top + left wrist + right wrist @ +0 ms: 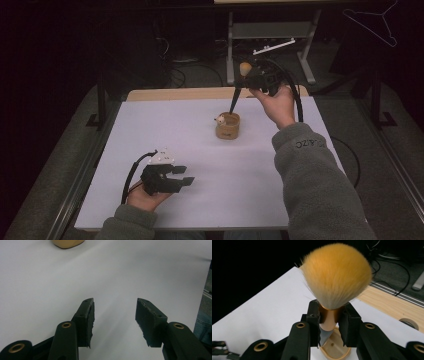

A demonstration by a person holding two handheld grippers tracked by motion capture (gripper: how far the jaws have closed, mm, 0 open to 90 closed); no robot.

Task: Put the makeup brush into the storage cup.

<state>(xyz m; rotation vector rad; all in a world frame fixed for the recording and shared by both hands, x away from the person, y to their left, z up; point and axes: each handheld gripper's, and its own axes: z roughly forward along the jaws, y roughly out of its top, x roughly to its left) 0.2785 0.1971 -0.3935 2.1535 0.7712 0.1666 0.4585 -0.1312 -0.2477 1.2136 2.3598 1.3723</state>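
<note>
A makeup brush with a fluffy orange and white head (335, 275) stands upright in my right gripper (330, 312), whose jaws are shut on its copper collar. In the high view the right gripper (252, 75) holds the brush (244, 68) above the table's far side, and the dark handle slants down towards a small round wooden cup (227, 126). The handle's tip hangs just over the cup (335, 348). A small pale item (220, 119) sits at the cup's rim. My left gripper (186, 174) rests low near the front left, open and holding nothing (115, 315).
The white table top (165, 130) ends in a wooden strip (170, 93) at the far edge. Beyond it are desk legs (230, 47) and cables on the dark floor. The cup's base (67, 243) shows far ahead of the left gripper.
</note>
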